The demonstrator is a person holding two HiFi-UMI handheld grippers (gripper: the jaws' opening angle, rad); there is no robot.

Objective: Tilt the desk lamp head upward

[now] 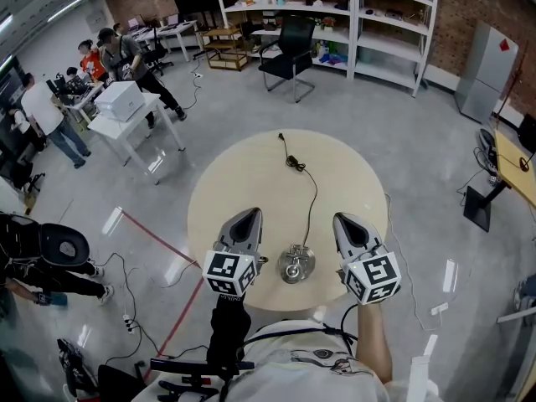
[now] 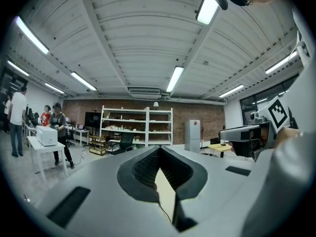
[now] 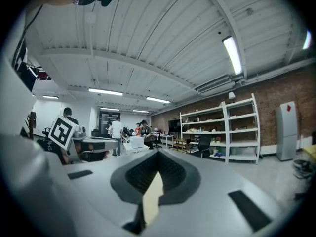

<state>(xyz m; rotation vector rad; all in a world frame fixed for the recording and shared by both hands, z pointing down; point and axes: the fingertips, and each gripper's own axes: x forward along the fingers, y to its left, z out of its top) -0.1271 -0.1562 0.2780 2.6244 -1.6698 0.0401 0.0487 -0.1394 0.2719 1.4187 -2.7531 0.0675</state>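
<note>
A small silver desk lamp (image 1: 295, 265) stands near the front edge of the round beige table (image 1: 251, 170). Its black cable (image 1: 311, 195) runs toward the table's far side. The lamp sits between my two grippers, seen from straight above, so its head's tilt is unclear. My left gripper (image 1: 249, 215) hovers just left of the lamp and my right gripper (image 1: 346, 219) just right of it, and neither touches it. Both point away from me over the table. The left gripper (image 2: 159, 150) and right gripper (image 3: 158, 155) each have jaws closed tip to tip, holding nothing.
A white table with a box (image 1: 122, 100) and several people stand at the back left. A black office chair (image 1: 290, 53) and white shelves (image 1: 368, 23) are behind the table. A red floor line (image 1: 155, 237) and loose cables (image 1: 126, 308) lie left of me.
</note>
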